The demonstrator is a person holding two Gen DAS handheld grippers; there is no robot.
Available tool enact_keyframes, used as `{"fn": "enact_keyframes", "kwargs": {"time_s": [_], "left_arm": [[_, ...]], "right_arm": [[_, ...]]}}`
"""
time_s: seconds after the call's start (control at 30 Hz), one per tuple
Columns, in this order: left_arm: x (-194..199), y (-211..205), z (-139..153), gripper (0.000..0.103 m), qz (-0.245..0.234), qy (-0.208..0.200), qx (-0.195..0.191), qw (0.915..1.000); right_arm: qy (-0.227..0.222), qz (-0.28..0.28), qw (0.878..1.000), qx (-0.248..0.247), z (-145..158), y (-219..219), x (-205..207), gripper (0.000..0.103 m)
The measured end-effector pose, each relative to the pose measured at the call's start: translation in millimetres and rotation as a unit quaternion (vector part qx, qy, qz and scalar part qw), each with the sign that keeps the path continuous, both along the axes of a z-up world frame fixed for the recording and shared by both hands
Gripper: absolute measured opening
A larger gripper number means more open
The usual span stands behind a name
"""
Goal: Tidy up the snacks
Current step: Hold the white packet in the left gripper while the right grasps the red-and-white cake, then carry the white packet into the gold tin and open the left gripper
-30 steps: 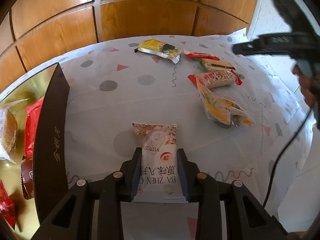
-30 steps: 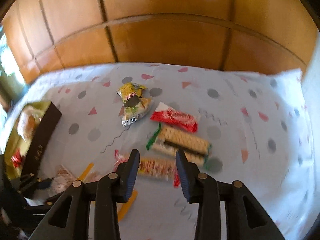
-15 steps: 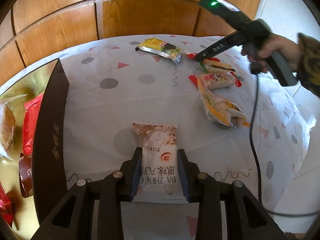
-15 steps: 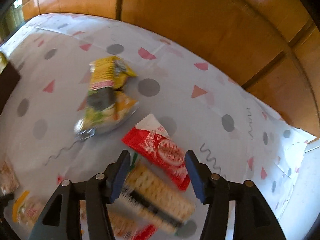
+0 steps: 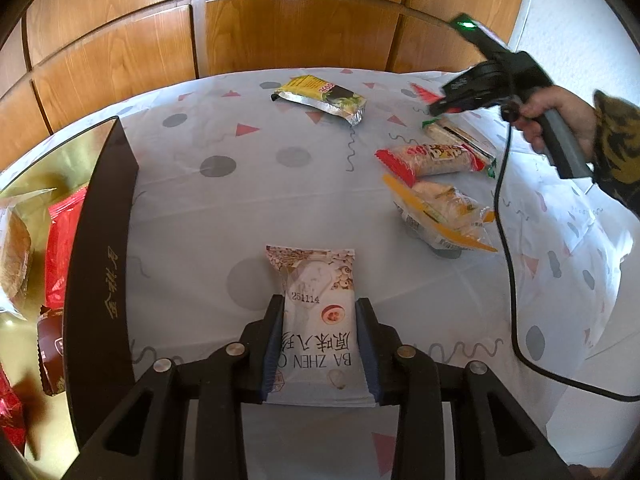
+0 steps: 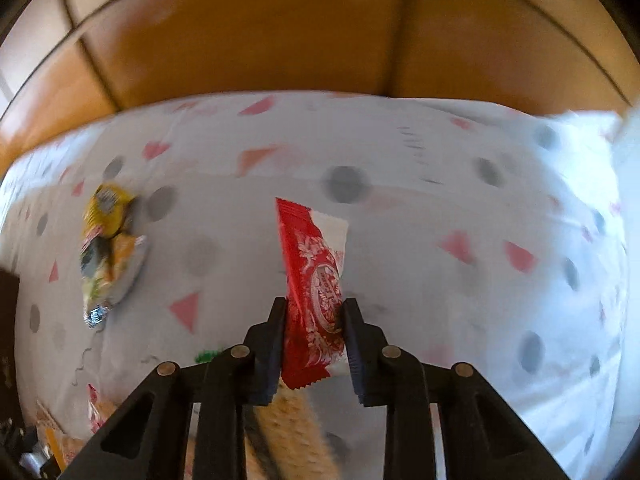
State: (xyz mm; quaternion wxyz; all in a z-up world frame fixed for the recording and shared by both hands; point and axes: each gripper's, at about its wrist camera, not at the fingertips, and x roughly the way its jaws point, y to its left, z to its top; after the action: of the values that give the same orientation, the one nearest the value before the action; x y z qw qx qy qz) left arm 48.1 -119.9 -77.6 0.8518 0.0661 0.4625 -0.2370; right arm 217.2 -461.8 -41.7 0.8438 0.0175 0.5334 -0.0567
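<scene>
left gripper (image 5: 320, 344): white packet (image 5: 316, 304) clamped; right gripper (image 6: 314, 336): red packet (image 6: 314, 280) seemingly gripped

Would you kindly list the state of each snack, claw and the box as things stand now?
Left claw: shut on the white packet, resting on the table.
Right claw: just closed on the red packet.
Yellow packet: lying loose, sealed.
Cracker packets: lying loose by the right claw.
Gold box: open, several snacks inside.
</scene>
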Motion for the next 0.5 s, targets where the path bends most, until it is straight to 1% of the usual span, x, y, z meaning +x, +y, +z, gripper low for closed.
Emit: {"fn": "enact_keyframes", "kwargs": {"time_s": [0.07,0.17,0.23,0.33,0.5], "left_arm": [[-1,0,0,0.036,-0.002,-0.002,0.002,1.0000],[-1,0,0,0.036,-0.001,-0.003,0.002,1.0000],[-2,-1,0,0.036,-0.002,-0.004,0.005,1.0000],[-2,0,0,0.036,0.000,-0.004,0.003,1.0000],[-3,-1,1,0.036,-0.001,-0.007,0.007,1.0000]], "right_arm": [[-0.012,-0.026,1.000,0.001,9,-17,-20,0.026],[-0.019,-0.038,0.999,0.007,18,-29,-52,0.026],[-0.016,-0.042,0.999,0.022,21,-30,-78,0.026],[-0.005,-0.034,0.998,0.055,23,-18,-122,0.027],[0.022,-0.010,0.996,0.083,-1,19,-173,0.027]]}}
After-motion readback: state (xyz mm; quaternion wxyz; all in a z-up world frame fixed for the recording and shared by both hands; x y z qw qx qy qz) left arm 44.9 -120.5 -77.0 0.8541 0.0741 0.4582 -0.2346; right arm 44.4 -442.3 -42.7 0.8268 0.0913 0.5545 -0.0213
